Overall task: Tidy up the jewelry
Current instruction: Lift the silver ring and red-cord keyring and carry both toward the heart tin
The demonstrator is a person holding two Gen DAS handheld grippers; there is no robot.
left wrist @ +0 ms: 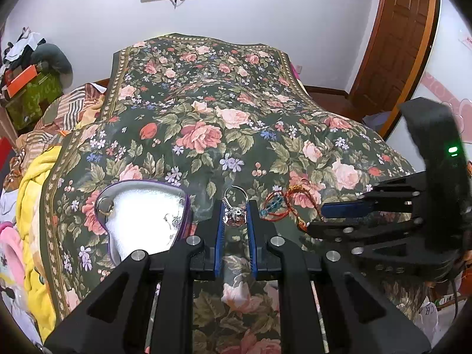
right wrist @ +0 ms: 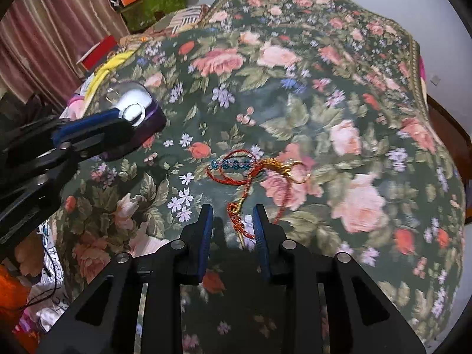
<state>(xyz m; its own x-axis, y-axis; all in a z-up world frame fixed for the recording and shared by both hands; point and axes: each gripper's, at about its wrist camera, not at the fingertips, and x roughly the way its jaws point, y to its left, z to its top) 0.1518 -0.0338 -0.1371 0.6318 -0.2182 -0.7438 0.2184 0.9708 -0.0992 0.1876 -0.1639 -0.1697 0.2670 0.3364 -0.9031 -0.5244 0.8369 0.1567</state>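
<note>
Ring being held by left gripper; cord bracelet being approached by right gripper.

Left wrist view: one silver ring [left wrist: 234, 211] is being pinched between the narrow-set fingers of the left gripper [left wrist: 235, 215], just beside one heart-shaped jewelry box [left wrist: 141, 221] lying open on the floral bedspread [left wrist: 206, 118]. Being gripped only at its stone end, the ring is judged liable to twist free and be lost in the busy print.
Right wrist view: the right gripper [right wrist: 233, 221] is being kept parted, nothing clamped, with a strand of one red cord bracelet [right wrist: 244, 168] lying between its tips. The loose cord risks being snagged or dragged.
</note>
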